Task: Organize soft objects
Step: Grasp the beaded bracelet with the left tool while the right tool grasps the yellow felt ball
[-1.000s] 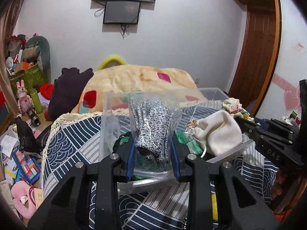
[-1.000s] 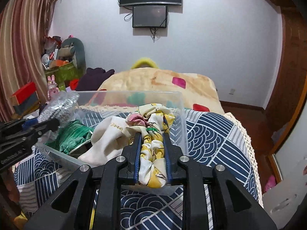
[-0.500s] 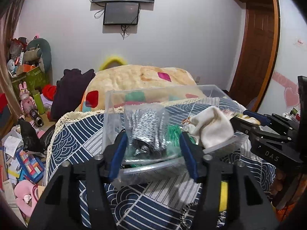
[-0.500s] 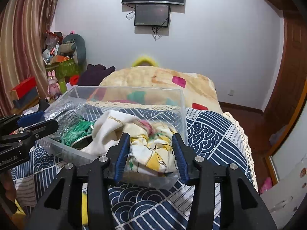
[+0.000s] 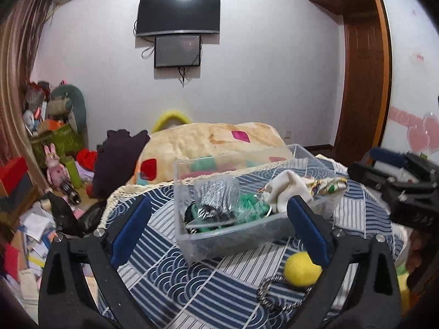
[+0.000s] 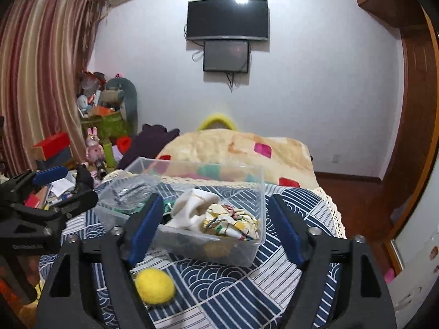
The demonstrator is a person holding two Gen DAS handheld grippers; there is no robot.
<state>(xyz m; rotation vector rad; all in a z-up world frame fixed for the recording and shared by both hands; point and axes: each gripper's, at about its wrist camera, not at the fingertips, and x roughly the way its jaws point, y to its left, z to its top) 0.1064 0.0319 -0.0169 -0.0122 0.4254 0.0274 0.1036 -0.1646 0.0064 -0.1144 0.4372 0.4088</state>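
A clear plastic bin (image 5: pixel 236 235) (image 6: pixel 247 252) stands on the blue patterned cloth. In it lie a bagged grey glove (image 5: pixel 216 197) (image 6: pixel 131 192), a green knit item (image 5: pixel 249 208), a cream pouch (image 5: pixel 288 189) (image 6: pixel 194 205) and a floral cloth (image 6: pixel 233 223) (image 5: pixel 326 186). My left gripper (image 5: pixel 219 235) is open and empty, just in front of the bin. My right gripper (image 6: pixel 214 233) is open and empty, near the bin's front. A yellow felt ball (image 5: pixel 301 270) (image 6: pixel 155 286) on a chain lies on the cloth before the bin.
The cloth-covered surface (image 6: pixel 301 208) has a lace edge. Behind it lies a cream blanket (image 5: pixel 214 139) with coloured patches and a dark purple garment (image 5: pixel 118 159). Toys and boxes clutter the left side (image 5: pixel 49 148). A wooden door (image 5: pixel 362 87) is at the right.
Both grippers opened and let go: the bagged glove and the floral cloth dropped into the bin. Both grippers pulled back and up, so the yellow ball now shows.
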